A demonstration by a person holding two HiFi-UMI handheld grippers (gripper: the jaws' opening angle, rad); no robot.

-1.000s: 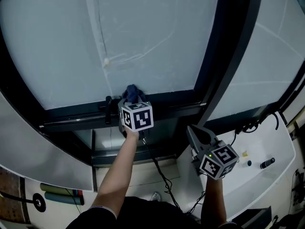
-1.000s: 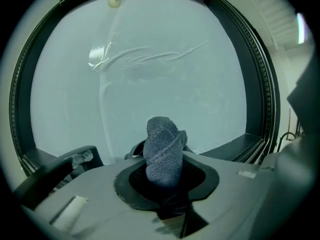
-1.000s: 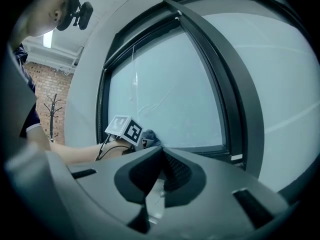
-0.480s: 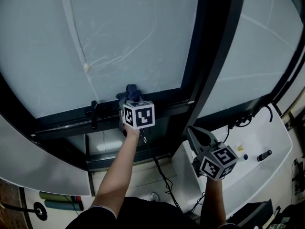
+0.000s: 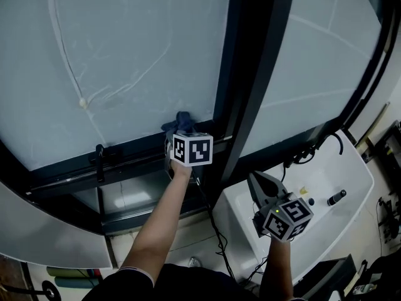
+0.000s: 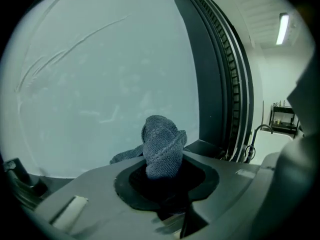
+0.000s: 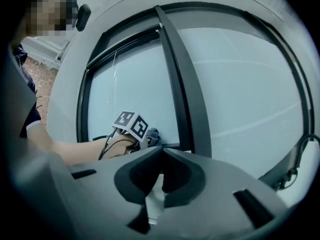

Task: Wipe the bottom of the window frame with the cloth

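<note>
A blue-grey cloth (image 5: 180,121) (image 6: 161,151) is bunched in my left gripper (image 5: 182,131) (image 6: 161,172), which is shut on it. The cloth presses against the dark bottom rail of the window frame (image 5: 131,152), just left of the dark vertical mullion (image 5: 250,93). In the right gripper view the left gripper's marker cube (image 7: 131,124) and the cloth (image 7: 152,133) show at the foot of the mullion (image 7: 177,84). My right gripper (image 5: 255,179) (image 7: 161,156) hangs lower right, away from the window, shut with nothing between its jaws.
A black latch (image 5: 99,155) stands on the bottom rail to the left. A white ledge (image 5: 326,224) lies at the lower right with a dark pen-like object (image 5: 336,197) on it. A black cable (image 5: 213,224) trails down from the left gripper.
My left gripper has slid the cloth rightwards along the bottom rail, away from the latch and up to the mullion. The right gripper has stayed low at the right.
</note>
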